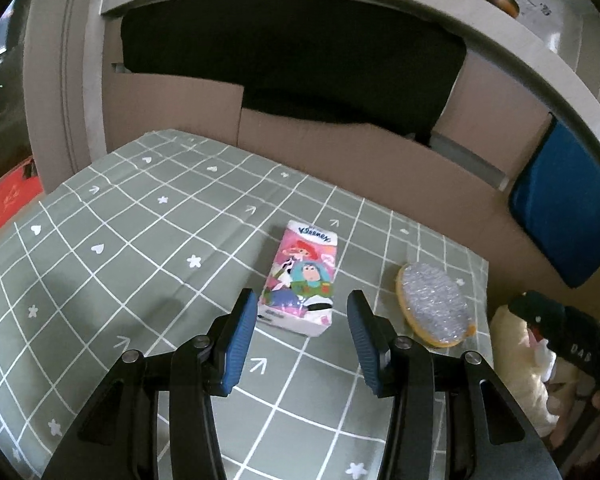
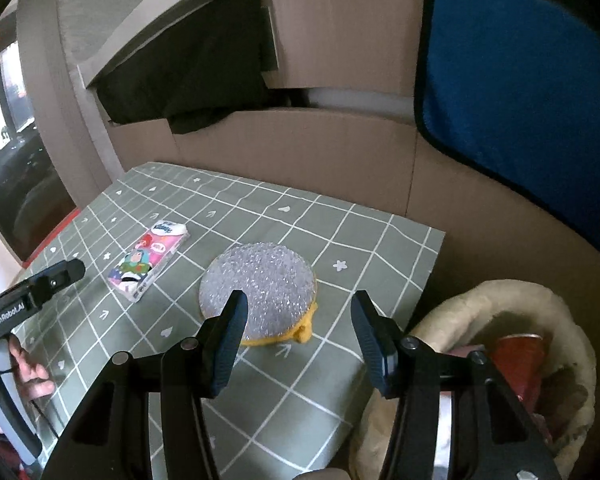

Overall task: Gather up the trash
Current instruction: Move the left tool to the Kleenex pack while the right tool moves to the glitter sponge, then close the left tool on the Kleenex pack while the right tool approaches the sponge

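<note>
While flat on the green grid tablecloth (image 1: pixel 100 280), the Kleenex tissue pack (image 1: pixel 300 280) lies just ahead of the left gripper (image 1: pixel 302 304), jaws apart, nothing held. Round yellow-rimmed scrubber (image 2: pixel 260 292) sits just right of it, before the right gripper (image 2: pixel 298 308), also spread and empty. Cream basket (image 2: pixel 572 328) off the table's right edge.
</note>
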The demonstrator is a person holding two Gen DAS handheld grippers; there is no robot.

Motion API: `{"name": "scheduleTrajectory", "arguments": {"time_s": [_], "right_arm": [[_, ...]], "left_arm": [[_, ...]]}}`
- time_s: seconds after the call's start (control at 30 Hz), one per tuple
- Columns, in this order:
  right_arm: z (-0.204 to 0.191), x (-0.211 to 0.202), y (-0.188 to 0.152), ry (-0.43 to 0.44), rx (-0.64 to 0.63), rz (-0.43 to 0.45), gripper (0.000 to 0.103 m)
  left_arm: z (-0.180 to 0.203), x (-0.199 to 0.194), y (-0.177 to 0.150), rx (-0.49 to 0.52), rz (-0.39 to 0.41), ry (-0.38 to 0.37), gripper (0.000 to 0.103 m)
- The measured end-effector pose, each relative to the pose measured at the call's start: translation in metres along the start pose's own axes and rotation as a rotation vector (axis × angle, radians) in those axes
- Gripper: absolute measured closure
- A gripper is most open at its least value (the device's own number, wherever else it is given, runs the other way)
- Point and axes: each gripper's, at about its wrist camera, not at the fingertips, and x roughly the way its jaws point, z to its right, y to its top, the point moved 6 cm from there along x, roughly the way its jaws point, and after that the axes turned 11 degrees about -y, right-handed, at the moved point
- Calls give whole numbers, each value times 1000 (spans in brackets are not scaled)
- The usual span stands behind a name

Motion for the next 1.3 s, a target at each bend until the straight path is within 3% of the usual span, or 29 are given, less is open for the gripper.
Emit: {"name": "scheduleTrajectory", "arguments": {"time_s": [0.27, 0.47, 0.63, 0.73, 1.03, 1.1, 1.17, 1.3], "right_arm": [[3, 28, 2, 28, 38, -50, 52], [4, 38, -3, 68, 49, -68, 52], [-6, 54, -1, 122, 61, -89, 52], [-9, 70, -1, 130, 70, -115, 59], [-17, 94, -2, 161, 66, -147, 59], [-24, 91, -2, 202, 55, -164, 66], [-31, 84, -2, 218, 30, -163, 83], [-50, 58, 2, 245, -23, -117, 89]], "left_arm": [[-9, 10, -1, -7, -29, -19, 55], [-22, 12, 4, -40, -43, -74, 55], [-36, 12, 6, -65, -36, -67, 55], [-40, 10, 5, -61, -41, -65, 55], [-45, 9, 0, -49, -58, -66, 55], [-46, 8, 0, -53, -56, -70, 55], [-48, 6, 0, -59, -52, -72, 55], [-54, -1, -1, -73, -39, -69, 55]]}}
